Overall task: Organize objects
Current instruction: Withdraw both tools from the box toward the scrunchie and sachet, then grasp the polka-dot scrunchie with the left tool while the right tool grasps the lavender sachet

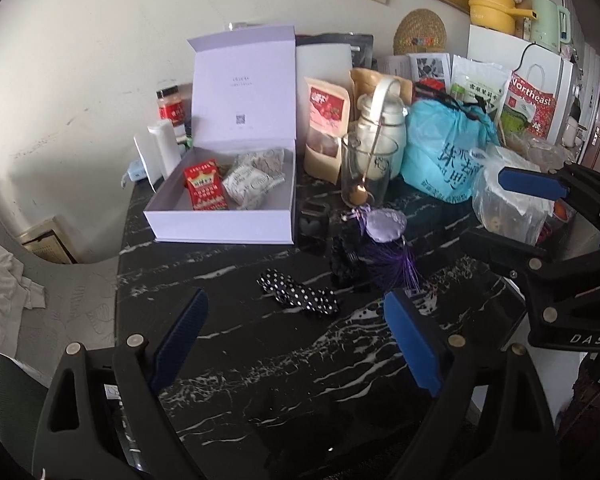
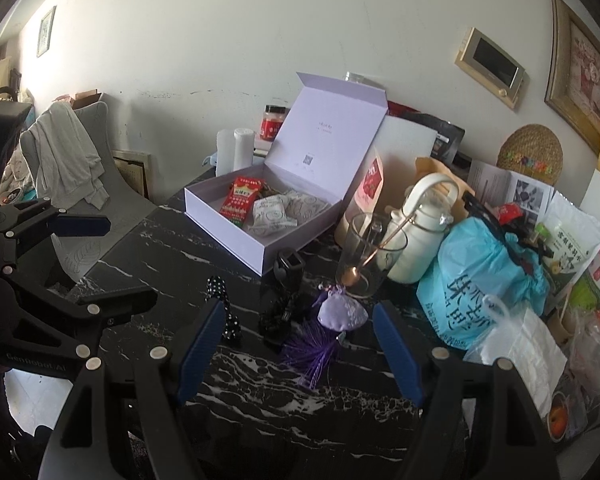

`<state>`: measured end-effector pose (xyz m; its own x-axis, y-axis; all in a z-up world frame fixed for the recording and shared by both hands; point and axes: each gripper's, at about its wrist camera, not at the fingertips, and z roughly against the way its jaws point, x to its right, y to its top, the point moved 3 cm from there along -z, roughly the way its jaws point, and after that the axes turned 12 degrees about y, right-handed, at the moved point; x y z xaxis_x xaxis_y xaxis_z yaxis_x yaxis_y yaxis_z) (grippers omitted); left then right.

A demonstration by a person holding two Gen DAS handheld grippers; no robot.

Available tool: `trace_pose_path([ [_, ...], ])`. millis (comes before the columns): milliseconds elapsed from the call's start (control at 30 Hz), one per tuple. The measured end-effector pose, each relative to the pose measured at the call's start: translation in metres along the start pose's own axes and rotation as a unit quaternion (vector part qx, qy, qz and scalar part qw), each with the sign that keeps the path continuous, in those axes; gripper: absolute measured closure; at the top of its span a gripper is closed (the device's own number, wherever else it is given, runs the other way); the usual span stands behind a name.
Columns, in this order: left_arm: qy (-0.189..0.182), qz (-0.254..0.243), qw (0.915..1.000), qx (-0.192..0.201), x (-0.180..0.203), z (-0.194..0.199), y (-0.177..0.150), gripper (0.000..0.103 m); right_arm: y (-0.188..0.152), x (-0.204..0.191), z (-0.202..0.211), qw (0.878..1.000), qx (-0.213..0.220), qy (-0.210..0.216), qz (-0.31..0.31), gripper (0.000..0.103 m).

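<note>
Left gripper (image 1: 296, 340) jaws apart, empty, above polka-dot scrunchie (image 1: 300, 294) — right gripper (image 2: 298, 354) likewise apart, over purple tassel sachet (image 2: 340, 312), apparently not touching.

On the table (image 1: 260, 360) in front of me the open box (image 1: 220, 224) sits toward the far left, its lid standing up behind it. In the box lie a packet (image 1: 205, 190) on the left and wrapped sachets (image 1: 252, 180) to its right. Right of the box stands a glass (image 1: 366, 172) with a spoon in it, a kettle (image 1: 382, 128) just behind. Before the glass lies a tasselled pouch (image 1: 384, 226), beside what may be a hair clip (image 1: 346, 260); nearer me lies a dotted band (image 1: 300, 294). Bags (image 1: 440, 152) crowd the right.
</note>
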<state>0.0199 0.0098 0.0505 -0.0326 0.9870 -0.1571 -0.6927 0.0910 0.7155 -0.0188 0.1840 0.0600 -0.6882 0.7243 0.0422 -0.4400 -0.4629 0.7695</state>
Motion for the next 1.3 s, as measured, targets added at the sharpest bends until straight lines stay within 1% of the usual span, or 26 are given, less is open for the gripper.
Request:
trace_pose_path([
  [100, -0.012, 0.005, 0.9998, -0.014, 0.005, -0.016, -0.008, 0.014, -0.008, 0.003, -0.009, 1.000, -0.006, -0.002, -0.005, 0.026],
  [267, -0.031, 0.024, 0.9986, -0.035, 0.011, -0.044, -0.016, 0.014, -0.022, 0.008, -0.028, 1.000, -0.017, 0.010, -0.016, 0.026],
  [467, -0.041, 0.039, 0.9973, -0.046, 0.018, -0.070, -0.022, 0.014, -0.035, 0.020, -0.053, 0.999, -0.034, 0.020, -0.030, 0.026],
  [633, -0.035, 0.044, 0.9970, -0.052, 0.024, -0.090, -0.024, 0.014, -0.043, 0.034, -0.070, 0.998, -0.044, 0.023, -0.040, 0.026],
  [833, -0.035, 0.056, 0.9949, -0.075, 0.029, -0.118, -0.026, 0.014, -0.050, 0.052, -0.091, 0.996, -0.062, 0.025, -0.060, 0.026],
  [1033, -0.025, 0.062, 0.9934, -0.092, 0.030, -0.144, -0.019, 0.014, -0.054, 0.069, -0.109, 0.994, -0.074, 0.023, -0.080, 0.026],
  [1300, -0.005, 0.057, 0.9935, -0.099, 0.027, -0.166, -0.008, 0.014, -0.055, 0.091, -0.134, 0.991, -0.086, 0.011, -0.106, 0.026],
])
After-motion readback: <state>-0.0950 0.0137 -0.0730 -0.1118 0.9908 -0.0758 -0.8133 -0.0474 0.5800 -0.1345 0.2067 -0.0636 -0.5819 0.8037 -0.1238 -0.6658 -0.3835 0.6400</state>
